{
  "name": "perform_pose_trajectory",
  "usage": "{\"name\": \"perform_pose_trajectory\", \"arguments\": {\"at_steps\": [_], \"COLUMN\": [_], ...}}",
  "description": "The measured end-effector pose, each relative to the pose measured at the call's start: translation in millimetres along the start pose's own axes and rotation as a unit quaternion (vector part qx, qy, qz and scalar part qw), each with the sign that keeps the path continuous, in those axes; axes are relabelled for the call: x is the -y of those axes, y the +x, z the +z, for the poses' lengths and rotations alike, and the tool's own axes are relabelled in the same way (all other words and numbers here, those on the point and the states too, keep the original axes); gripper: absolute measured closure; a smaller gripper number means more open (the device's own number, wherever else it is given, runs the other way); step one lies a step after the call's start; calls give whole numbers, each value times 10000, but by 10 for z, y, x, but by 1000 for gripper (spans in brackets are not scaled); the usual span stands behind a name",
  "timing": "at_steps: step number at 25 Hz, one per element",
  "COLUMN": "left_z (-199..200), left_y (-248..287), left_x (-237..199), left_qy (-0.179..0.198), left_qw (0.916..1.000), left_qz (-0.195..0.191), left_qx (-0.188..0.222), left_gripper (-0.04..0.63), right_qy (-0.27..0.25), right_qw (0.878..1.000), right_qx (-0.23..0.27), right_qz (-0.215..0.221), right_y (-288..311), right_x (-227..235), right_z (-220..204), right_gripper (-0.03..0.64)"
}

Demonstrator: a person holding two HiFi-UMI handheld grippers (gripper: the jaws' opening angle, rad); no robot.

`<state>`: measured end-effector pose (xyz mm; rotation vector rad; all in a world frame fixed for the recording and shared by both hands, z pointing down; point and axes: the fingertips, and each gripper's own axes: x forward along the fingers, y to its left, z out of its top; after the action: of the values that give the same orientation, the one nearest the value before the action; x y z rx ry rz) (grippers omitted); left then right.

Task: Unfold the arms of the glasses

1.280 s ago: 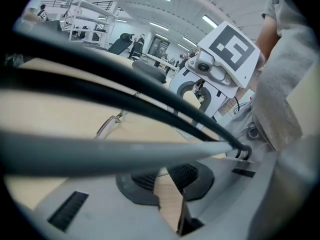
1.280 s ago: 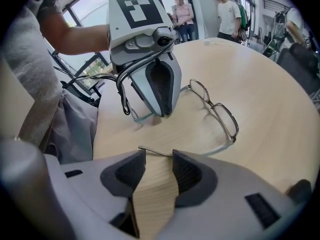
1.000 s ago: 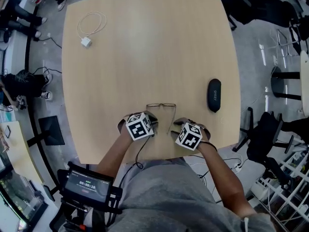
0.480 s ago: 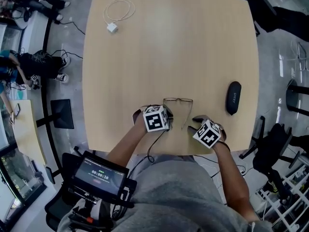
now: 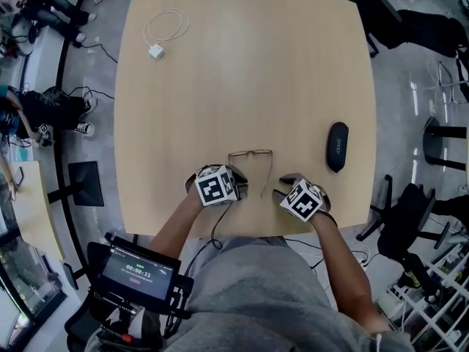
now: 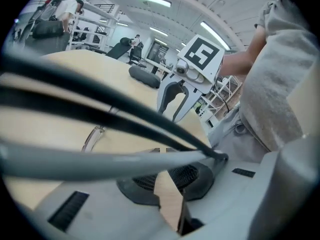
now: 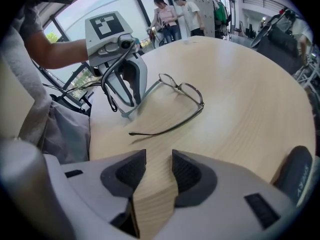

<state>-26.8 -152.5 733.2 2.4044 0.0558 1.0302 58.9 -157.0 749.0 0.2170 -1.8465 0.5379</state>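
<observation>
Glasses (image 7: 186, 90), thin dark metal frame with clear lenses, lie on the tabletop (image 5: 242, 72) close to the middle of its near edge, lenses toward the far edge. The arm on the right side is swung out and runs back toward the near edge, its tip resting on the wood. The other arm runs to the tips of the left tool (image 6: 161, 154), whose jaws are drawn almost together, a sliver of tabletop showing between the pads, and appear clamped on it. Blurred dark cables (image 6: 100, 111) hang across the left gripper view and cover most of the glasses there. The right tool (image 7: 159, 155) has its jaws slightly apart over bare wood, just short of the free arm's tip. A black case (image 5: 337, 146) lies near the right edge. A white charger (image 5: 155, 51) with coiled lead lies by the far left corner.
</observation>
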Motion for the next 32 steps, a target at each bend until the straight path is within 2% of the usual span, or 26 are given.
{"name": "perform_pose_trajectory", "arguments": {"at_steps": [5, 9, 12, 17, 23, 29, 32], "left_z": [130, -30, -126, 124, 396, 597, 751], "left_y": [-165, -258, -312, -472, -627, -739, -820], "left_x": [96, 199, 249, 405, 778, 1241, 1457], "left_qy": [-20, -278, -259, -313, -289, -10, 189], "left_qw": [9988, 9992, 9986, 9937, 9789, 9585, 9441], "left_qz": [179, 217, 458, 878, 1437, 2172, 2558], "left_qx": [445, 176, -45, 614, 1424, 1847, 2073], "left_gripper": [557, 557, 557, 557, 557, 560, 566], "right_qy": [113, 138, 131, 179, 235, 223, 233], "right_qw": [9990, 9976, 9969, 9941, 9898, 9790, 9680], "right_qx": [367, 562, 638, 912, 1232, 1904, 2410], "right_qz": [-216, -386, -438, -552, -678, -692, -658], "right_y": [-214, -346, -422, -572, -725, -1167, -1478], "right_x": [50, 13, -81, -249, -464, -706, -799], "right_z": [86, 77, -12, -178, -448, -527, -504], "right_gripper": [451, 451, 451, 451, 451, 459, 566]}}
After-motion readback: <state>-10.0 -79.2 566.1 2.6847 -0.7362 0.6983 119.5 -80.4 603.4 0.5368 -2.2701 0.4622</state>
